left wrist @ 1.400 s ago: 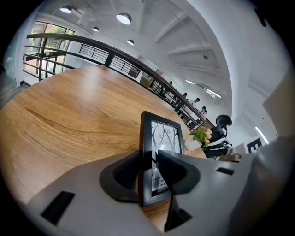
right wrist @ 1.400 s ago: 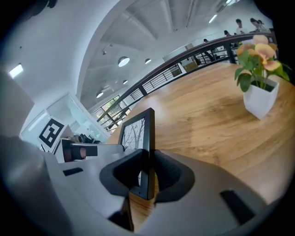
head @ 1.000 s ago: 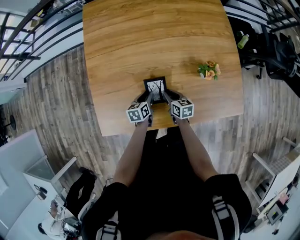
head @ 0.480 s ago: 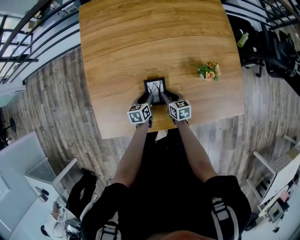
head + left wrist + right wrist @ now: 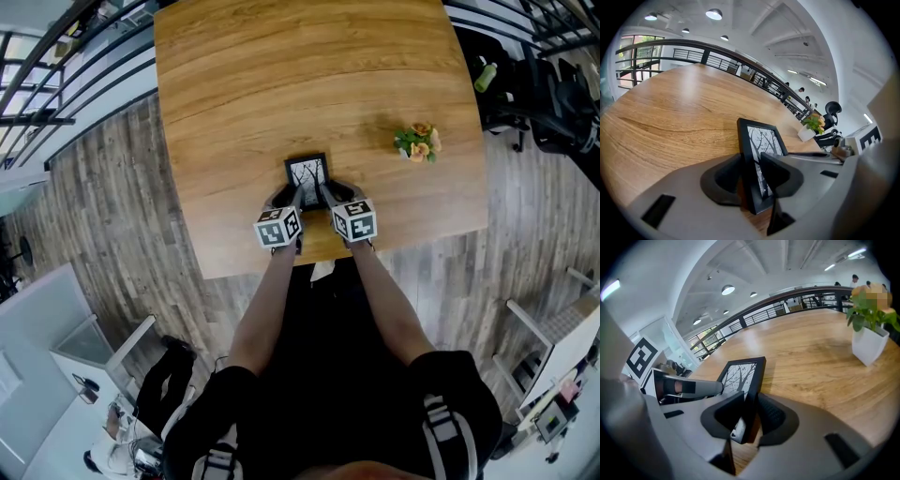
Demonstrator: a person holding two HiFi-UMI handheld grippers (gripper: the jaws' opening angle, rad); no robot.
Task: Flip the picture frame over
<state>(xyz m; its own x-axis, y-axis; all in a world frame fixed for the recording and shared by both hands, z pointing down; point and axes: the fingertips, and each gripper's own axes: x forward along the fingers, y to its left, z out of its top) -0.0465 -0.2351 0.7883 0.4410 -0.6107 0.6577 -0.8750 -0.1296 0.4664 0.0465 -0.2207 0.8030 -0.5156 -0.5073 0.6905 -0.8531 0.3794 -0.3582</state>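
Note:
A small black picture frame (image 5: 307, 175) with a bare-tree print sits near the front edge of the wooden table (image 5: 281, 75), print side up toward the head view. My left gripper (image 5: 292, 197) is shut on its left side, and my right gripper (image 5: 330, 195) is shut on its right side. The left gripper view shows the frame (image 5: 761, 154) tilted up off the wood between the left gripper's (image 5: 752, 176) dark pads. From the right gripper view, the frame's (image 5: 740, 376) edge is pinched by the right gripper (image 5: 749, 416), with a metal tab showing at its lower back.
A small potted plant (image 5: 418, 141) with orange flowers in a white pot stands on the table to the right of the frame. The table's front edge runs just below the grippers. Office chairs (image 5: 553, 94) stand off the table's right side, and railings border the far side.
The right gripper has rolled a little, and its marker cube now sits slightly closer to the left one. The frame stays held in nearly the same place.

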